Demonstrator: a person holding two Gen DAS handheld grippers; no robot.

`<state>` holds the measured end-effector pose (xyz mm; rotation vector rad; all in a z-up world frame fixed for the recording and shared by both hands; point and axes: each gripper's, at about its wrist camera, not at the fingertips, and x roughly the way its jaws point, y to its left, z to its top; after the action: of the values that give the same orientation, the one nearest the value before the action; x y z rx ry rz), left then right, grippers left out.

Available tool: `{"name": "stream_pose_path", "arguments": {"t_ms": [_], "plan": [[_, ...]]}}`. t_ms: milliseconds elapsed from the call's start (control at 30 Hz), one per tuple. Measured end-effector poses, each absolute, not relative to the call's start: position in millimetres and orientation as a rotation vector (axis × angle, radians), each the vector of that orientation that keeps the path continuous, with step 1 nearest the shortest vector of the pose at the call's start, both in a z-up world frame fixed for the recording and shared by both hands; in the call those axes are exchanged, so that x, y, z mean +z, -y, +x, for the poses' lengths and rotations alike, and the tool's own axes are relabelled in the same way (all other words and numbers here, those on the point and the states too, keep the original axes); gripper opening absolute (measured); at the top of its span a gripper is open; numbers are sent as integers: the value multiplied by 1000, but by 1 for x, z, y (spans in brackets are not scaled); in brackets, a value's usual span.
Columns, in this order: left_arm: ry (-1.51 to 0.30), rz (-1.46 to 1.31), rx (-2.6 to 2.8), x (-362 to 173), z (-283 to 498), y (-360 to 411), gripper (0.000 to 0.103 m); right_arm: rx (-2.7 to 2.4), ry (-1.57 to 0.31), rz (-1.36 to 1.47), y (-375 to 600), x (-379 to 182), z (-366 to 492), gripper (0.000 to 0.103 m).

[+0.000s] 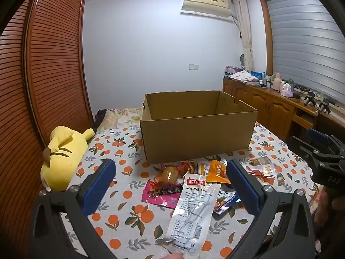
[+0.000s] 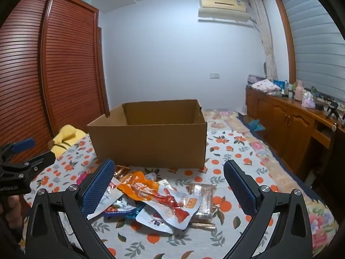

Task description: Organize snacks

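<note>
An open cardboard box (image 1: 197, 129) stands on the bed; it also shows in the right wrist view (image 2: 148, 138). A pile of snack packets lies in front of it. In the left wrist view a white packet (image 1: 193, 213) lies between my left gripper's (image 1: 170, 185) wide-open fingers, beside a pink packet (image 1: 161, 193) and an orange packet (image 1: 216, 172). My right gripper (image 2: 168, 183) is open and empty above an orange packet (image 2: 138, 186), a silver packet with red contents (image 2: 174, 205) and a brown bar packet (image 2: 203, 194).
The bed has an orange-print sheet (image 2: 232, 157). A yellow plush toy (image 1: 62, 157) lies at the left by the wooden wardrobe (image 1: 43, 64). A wooden cabinet (image 2: 286, 125) with clutter runs along the right. The right gripper shows in the left wrist view (image 1: 321, 157).
</note>
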<state>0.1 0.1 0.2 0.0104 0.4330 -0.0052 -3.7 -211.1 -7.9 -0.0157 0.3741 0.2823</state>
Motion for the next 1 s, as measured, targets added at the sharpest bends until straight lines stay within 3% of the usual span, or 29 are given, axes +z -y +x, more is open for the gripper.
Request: {"name": "stream_pose_path", "arguments": {"t_ms": [1000], "plan": [[-435,7,-5,-1,-1,0,103,275,-371,-17,215,-11,-3,103]]}}
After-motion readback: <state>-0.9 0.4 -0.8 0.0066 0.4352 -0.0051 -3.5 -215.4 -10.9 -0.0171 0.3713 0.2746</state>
